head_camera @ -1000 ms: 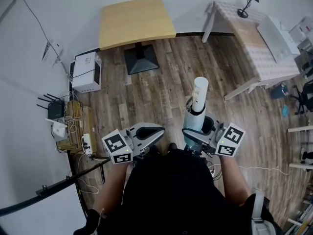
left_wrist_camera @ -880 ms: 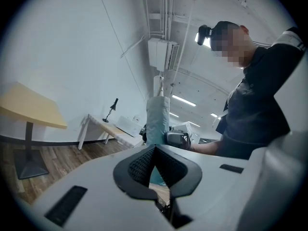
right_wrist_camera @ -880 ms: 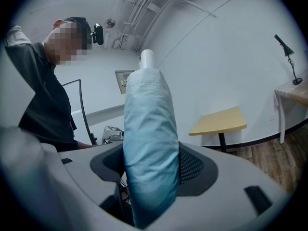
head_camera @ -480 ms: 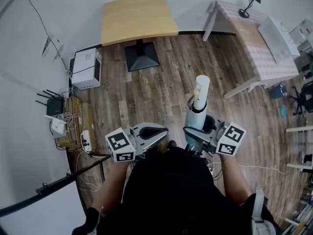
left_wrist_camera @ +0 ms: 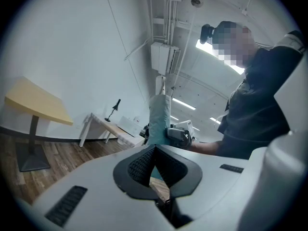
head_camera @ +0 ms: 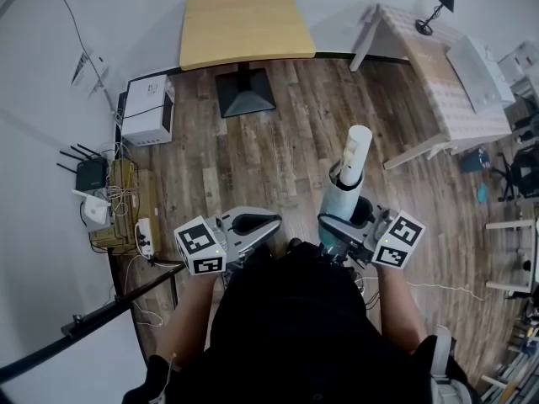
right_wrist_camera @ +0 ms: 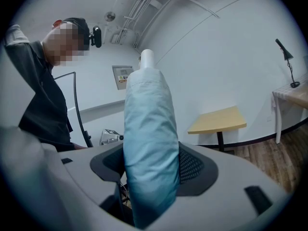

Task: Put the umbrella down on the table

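The right claw [head_camera: 339, 225] is squeezed shut on the folded light blue cloth umbrella [head_camera: 344, 190]. It grips the umbrella low down, so most of it sticks up and leans a little away from the person. I think it is held this way so it stays steady and does not bump anything while it is carried. The umbrella is up in the air over the brown wooden floor [head_camera: 278, 141], close to the person's body. It is not on any table yet. It looks soft and puffy, rolled up into a fat tube, with a white round end [head_camera: 358, 140] at the top. In the right gripper view the blue cloth [right_wrist_camera: 149, 143] fills the whole space between the two dark pads, so the hold looks tight. The left claw [head_camera: 253, 224] has its two jaws pressed together with nothing in them. It hangs beside the right one, not touching the umbrella, maybe just waiting. The square table with a pale yellow wooden top [head_camera: 244, 23] stands well apart, across the floor in front. So I think the putting down has not begun.
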Tool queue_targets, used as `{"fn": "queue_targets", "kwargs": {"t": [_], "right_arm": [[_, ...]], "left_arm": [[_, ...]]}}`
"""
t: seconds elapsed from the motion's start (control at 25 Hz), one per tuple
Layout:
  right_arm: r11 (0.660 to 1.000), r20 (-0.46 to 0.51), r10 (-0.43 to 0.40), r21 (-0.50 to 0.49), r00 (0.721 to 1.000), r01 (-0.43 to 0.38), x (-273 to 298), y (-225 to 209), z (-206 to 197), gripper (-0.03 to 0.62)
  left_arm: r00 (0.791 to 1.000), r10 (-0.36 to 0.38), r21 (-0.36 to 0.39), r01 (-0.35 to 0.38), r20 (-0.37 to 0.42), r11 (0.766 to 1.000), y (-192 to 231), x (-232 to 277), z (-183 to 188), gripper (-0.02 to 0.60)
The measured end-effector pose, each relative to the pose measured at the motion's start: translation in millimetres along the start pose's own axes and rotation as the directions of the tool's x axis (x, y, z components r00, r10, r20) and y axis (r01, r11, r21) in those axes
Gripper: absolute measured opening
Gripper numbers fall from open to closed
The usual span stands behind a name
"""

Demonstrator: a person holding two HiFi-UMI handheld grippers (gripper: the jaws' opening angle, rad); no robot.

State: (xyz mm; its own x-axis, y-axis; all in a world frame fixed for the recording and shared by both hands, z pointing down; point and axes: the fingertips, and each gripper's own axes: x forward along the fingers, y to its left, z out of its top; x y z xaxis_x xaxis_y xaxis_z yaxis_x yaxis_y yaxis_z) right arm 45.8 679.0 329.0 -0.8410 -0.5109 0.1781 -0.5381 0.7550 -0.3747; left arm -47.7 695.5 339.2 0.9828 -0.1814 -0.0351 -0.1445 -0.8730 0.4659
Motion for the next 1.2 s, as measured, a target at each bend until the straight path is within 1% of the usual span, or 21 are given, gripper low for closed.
{"fn": "queue_targets", "kwargs": {"t": [0.08, 0.12, 0.16, 0.28, 0.36, 0.52, 0.68, 0.84, 1.04, 1.12, 1.2], "right_arm": [[1.000, -0.003, -0.008, 0.004, 1.000, 0.008, 3, 2, -1, 0.296], [1.000, -0.012, -0.012, 0.002, 1.000, 0.012, 3, 2, -2, 0.296], [1.000, -0.023, -0.018, -0.003, 1.000, 0.018, 3, 2, -2, 0.296], [0.999, -0.044, -0.038, -0.018, 0.998, 0.037, 5, -2, 0, 0.296], [0.999, -0.040, -0.044, -0.018, 0.998, 0.043, 6, -4, 3, 0.296], [0.999, -0.031, -0.042, -0.015, 0.999, 0.042, 8, -11, 10, 0.296], [1.000, -0.044, -0.027, -0.009, 0.999, 0.027, 11, -26, 19, 0.296], [1.000, -0.042, -0.001, 0.011, 0.999, 0.001, 24, -52, 25, 0.296], [0.999, -0.049, 0.053, 0.016, 0.997, -0.052, 44, -101, 33, 0.296], [0.997, -0.055, 0.078, 0.008, 0.995, -0.078, 54, -126, 39, 0.296], [0.994, -0.066, 0.106, 0.000, 0.992, -0.107, 65, -152, 47, 0.296]], "left_arm": [[0.995, 0.084, 0.013, -0.085, 0.059, 0.996, 17, -20, 6, 0.012], [0.989, 0.114, 0.019, -0.116, 0.090, 0.993, 23, -30, 11, 0.012], [0.986, 0.127, 0.022, -0.131, 0.111, 0.991, 28, -39, 16, 0.012], [0.983, 0.139, 0.023, -0.143, 0.120, 0.989, 39, -55, 23, 0.012], [0.982, 0.146, 0.023, -0.150, 0.122, 0.988, 44, -58, 23, 0.012], [0.981, 0.130, 0.013, -0.133, 0.144, 0.991, 46, -48, 26, 0.012], [0.985, 0.108, 0.006, -0.110, 0.135, 0.994, 51, -29, 34, 0.012], [0.985, 0.122, -0.006, -0.122, 0.118, 0.993, 73, -16, 41, 0.012], [0.983, 0.163, -0.005, -0.163, 0.083, 0.987, 120, 4, 54, 0.012], [0.983, 0.170, 0.005, -0.171, 0.074, 0.985, 144, 15, 65, 0.012], [0.979, 0.193, 0.008, -0.194, 0.067, 0.981, 173, 27, 79, 0.012]]}}
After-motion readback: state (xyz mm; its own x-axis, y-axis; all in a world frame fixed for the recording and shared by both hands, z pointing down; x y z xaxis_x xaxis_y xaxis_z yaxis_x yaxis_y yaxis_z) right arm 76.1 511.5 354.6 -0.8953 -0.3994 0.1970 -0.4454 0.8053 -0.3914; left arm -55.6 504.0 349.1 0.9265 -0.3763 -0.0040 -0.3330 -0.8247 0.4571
